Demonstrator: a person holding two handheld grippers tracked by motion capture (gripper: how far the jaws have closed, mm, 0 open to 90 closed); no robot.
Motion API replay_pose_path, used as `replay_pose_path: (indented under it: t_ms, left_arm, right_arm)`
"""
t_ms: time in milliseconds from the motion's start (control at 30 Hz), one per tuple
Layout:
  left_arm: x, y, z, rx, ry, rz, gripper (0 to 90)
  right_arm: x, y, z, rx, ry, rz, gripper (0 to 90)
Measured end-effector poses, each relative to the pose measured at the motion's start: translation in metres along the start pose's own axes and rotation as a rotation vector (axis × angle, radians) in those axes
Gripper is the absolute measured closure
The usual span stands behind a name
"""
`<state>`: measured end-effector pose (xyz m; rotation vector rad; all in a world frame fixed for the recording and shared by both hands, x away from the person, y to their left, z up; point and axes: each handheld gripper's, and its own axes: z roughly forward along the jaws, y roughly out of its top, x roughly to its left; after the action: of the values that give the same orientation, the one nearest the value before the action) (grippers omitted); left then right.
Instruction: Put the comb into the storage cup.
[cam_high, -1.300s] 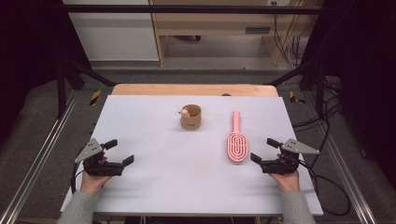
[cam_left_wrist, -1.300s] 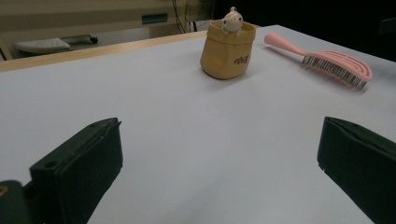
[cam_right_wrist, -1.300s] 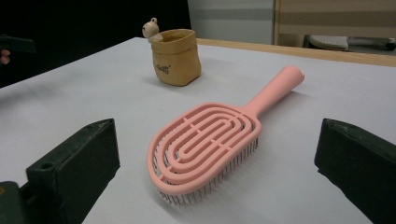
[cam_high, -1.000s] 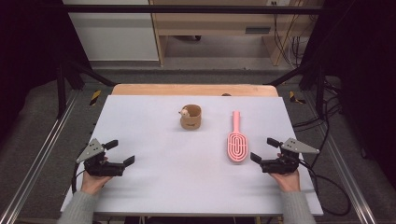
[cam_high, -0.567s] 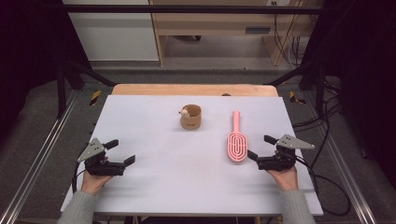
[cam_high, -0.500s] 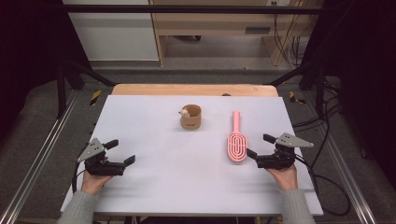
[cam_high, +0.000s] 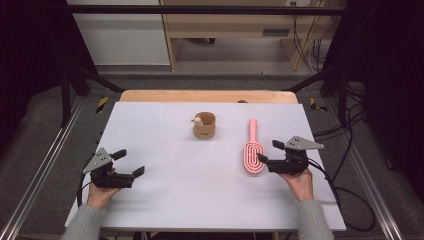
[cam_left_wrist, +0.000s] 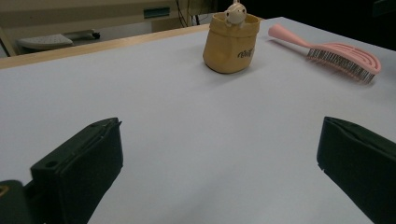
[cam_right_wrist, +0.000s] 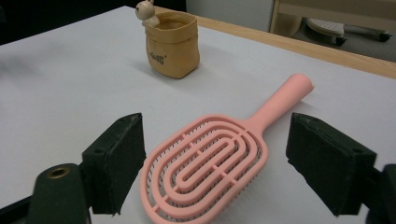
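1. The pink hairbrush (cam_high: 253, 152) lies flat near the right edge of the bench (cam_high: 165, 200), handle toward the far edge.
2. The right gripper (cam_high: 267, 156) has its fingers (cam_right_wrist: 116, 158) spread around the brush head, just closing, not touching it.
3. The left gripper (cam_high: 129, 162) rests near the left edge, fingers spread wide.

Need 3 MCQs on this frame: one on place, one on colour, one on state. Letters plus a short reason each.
1. Where does the hairbrush lie, in the high view?
A. left of the tan pouch
B. right of the tan pouch
C. inside the tan pouch

2. What colour is the hairbrush?
A. pink
B. blue
C. black

3. How does the right gripper stand to the hairbrush?
A. shut on its handle
B. jaws apart on either side of its head, not pressing
C. lifting it off the table

Key:
1 B: in the high view it lies flat on the table, right of the pouch.
2 A: it is pink in every view, bristles down.
3 B: the right gripper view shows a gap between each jaw and the brush head. The jaws have just been closing, with the head between them.
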<state>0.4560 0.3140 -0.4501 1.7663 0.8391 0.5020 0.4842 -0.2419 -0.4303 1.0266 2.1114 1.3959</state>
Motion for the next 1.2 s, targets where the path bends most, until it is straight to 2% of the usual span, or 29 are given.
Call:
replay_pose_path:
  t_ms: [167, 333, 400, 533, 600, 700, 767, 967, 1033, 1200]
  left_arm:
    - [0.0, 0.0, 0.0, 0.002, -0.001, 0.001, 0.1]
    - [0.0, 0.0, 0.0, 0.002, 0.001, 0.002, 0.1]
    - [0.0, 0.0, 0.0, 0.003, 0.0, 0.001, 0.1]
    - [0.0, 0.0, 0.0, 0.006, 0.002, 0.004, 0.1]
    - [0.0, 0.0, 0.0, 0.005, 0.001, 0.003, 0.1]
    - [0.0, 0.0, 0.0, 0.006, 0.001, 0.003, 0.2]
    - [0.0, 0.0, 0.0, 0.006, 0.002, 0.004, 0.2]
    - [0.0, 0.0, 0.001, 0.006, 0.001, 0.004, 0.2]
    - [0.0, 0.0, 0.001, 0.007, 0.002, 0.006, 0.2]
    - [0.0, 0.0, 0.001, 0.007, 0.001, 0.006, 0.2]
  right_arm:
    - [0.003, 0.004, 0.007, 0.02, -0.009, -0.01, 29.1]
    - [0.004, 0.01, 0.014, 0.037, -0.016, -0.023, 42.5]
    - [0.004, 0.011, 0.015, 0.039, -0.02, -0.024, 43.9]
    - [0.006, 0.017, 0.021, 0.036, -0.025, -0.028, 54.7]
    - [0.006, 0.018, 0.022, 0.037, -0.025, -0.028, 56.7]
    - [0.01, 0.02, 0.027, 0.053, -0.002, -0.029, 65.0]
    - [0.011, 0.021, 0.029, 0.056, 0.001, -0.035, 66.5]
    - [0.016, 0.022, 0.036, 0.088, 0.038, -0.032, 79.1]
    - [0.018, 0.022, 0.038, 0.104, 0.062, -0.031, 86.1]
    - [0.023, 0.022, 0.043, 0.129, 0.095, -0.023, 90.0]
